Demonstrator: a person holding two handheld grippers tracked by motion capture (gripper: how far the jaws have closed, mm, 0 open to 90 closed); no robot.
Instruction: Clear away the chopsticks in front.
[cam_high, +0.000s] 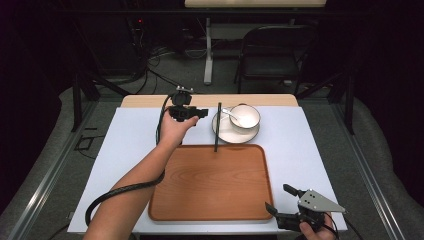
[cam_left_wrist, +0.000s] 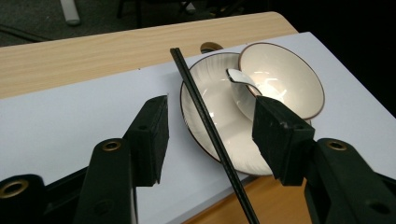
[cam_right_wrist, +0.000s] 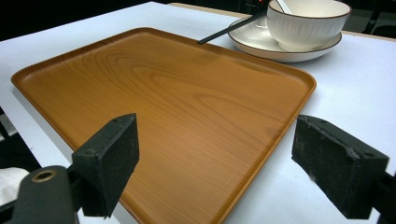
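Tabletop (cam_high: 125, 145) under white sheet, wooden tray (cam_right_wrist: 154, 107) ahead of the right gripper (cam_high: 284, 200), its jaws wide and empty. Left gripper (cam_left_wrist: 210, 135) jaws open, a black chopstick (cam_left_wrist: 210, 130) between them untouched, its lower end cut off; plate (cam_left_wrist: 205, 93), bowl (cam_left_wrist: 289, 79), spoon (cam_left_wrist: 240, 77) beyond.

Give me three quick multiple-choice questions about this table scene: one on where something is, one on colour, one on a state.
1. Where does the bowl sit?
A on the plate
B on the tray
C on the chair

2. What colour is the chopstick?
A white
B black
C red

3. How does the left gripper stand?
A shut on the spoon
B shut on the bowl
C open around the chopstick

Answers: A, the bowl rests on the plate; B, it is a thin black stick; C, both pads stand clear of it.
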